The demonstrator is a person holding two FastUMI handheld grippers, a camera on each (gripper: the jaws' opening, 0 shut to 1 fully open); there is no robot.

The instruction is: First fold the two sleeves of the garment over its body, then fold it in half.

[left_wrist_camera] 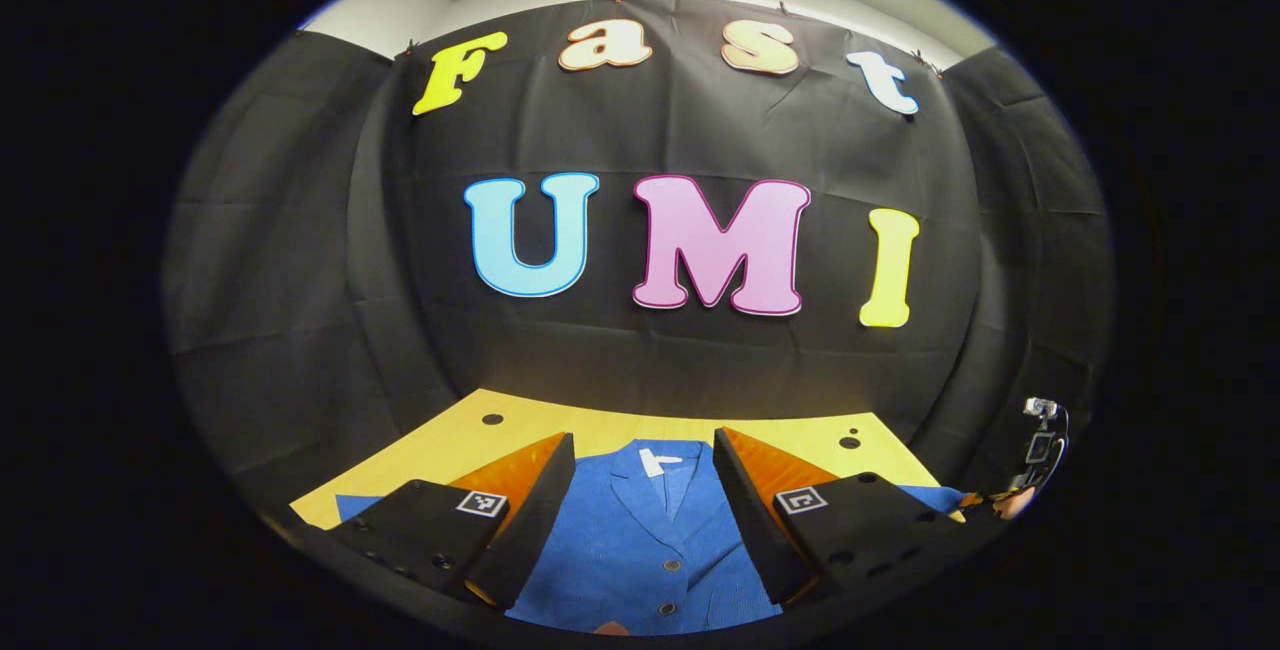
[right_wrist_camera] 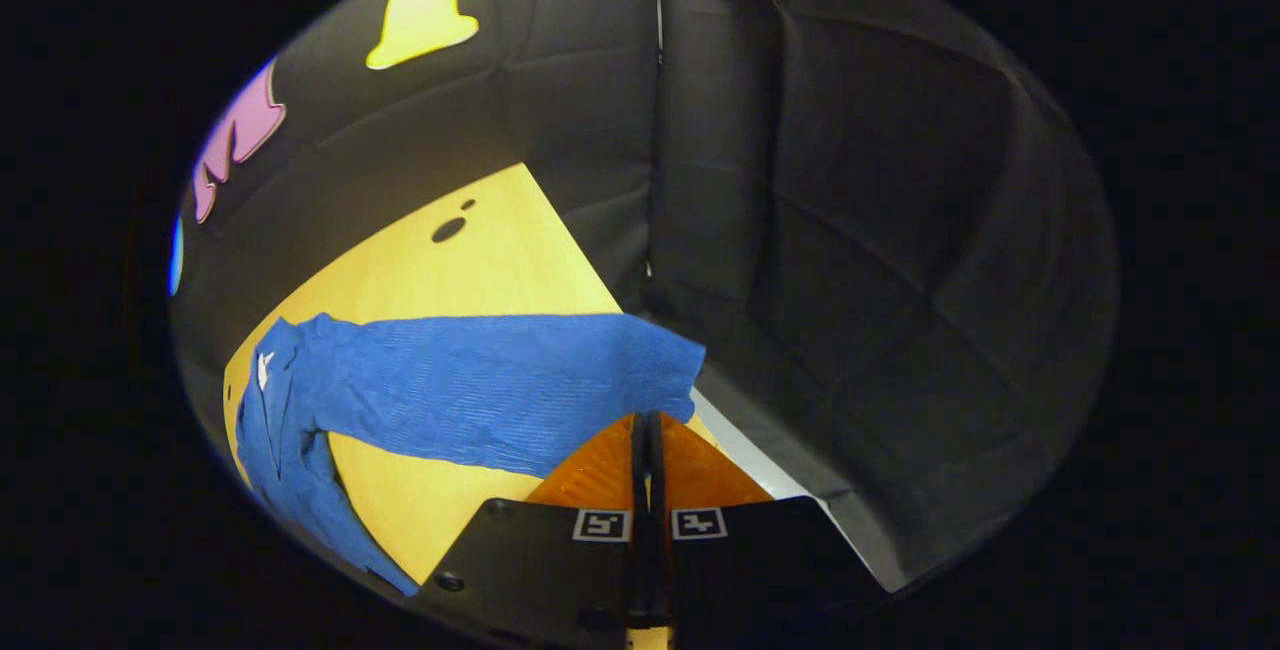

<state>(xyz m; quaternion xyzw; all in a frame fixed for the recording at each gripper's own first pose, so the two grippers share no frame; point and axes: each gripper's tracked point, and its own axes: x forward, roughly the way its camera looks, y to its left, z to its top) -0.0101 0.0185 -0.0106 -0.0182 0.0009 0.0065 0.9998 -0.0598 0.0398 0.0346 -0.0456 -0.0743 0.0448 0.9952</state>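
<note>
Two sleeves to fold, and by the look of it neither is done yet: the blue garment [left_wrist_camera: 650,540] lies face up on the yellow worktop [left_wrist_camera: 470,440], buttons and collar showing, body flat and unfolded. In the right gripper view one sleeve [right_wrist_camera: 480,390] stretches straight out from the body across the worktop, its cuff end reaching the edge at about 3 o'clock of the cloth. So the sleeve folds and the halving are all, as I judge it, yet to come; this looks like the very start. Left tongs [left_wrist_camera: 645,520]: fingers spread wide, nothing between them, hanging over the near part of the garment with the collar straight ahead at 12 o'clock and the button row running down between the fingers. I cannot tell if the tips touch the cloth. Right tongs [right_wrist_camera: 648,440]: fingers drawn tight together, only a thin line between them, and I see no cloth caught there. Their tips sit just beside the sleeve's cuff, which lies ahead at 12 o'clock and a little toward 11; whether the tips touch its lower edge I cannot tell. The garment body falls away at 9 o'clock of that view, well apart from the right tongs. In the left gripper view, a hand holding the other gripper shows far off at 3 o'clock, by the worktop's edge.
</note>
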